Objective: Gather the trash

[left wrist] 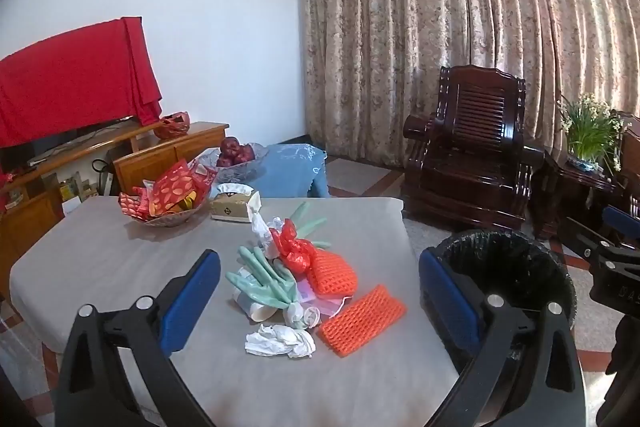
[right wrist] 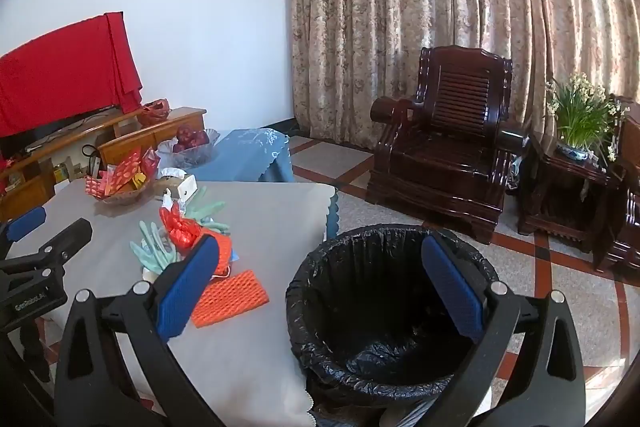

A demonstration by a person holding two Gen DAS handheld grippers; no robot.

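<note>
Right, my left gripper (left wrist: 320, 307), open and empty, faces the trash pile (left wrist: 296, 279); my open right gripper (right wrist: 320, 287) overhangs the bin (right wrist: 384, 307).

Grey-covered table (left wrist: 120, 267) bears a trash pile (left wrist: 296, 267), snack bowl (left wrist: 168, 211) and tissue box (left wrist: 234, 205)

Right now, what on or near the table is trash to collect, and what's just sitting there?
Job:
crumpled tissue
orange foam nets
green gloves
red plastic wrap
lined bin

Not job:
snack bowl
tissue box
apple bowl
</note>
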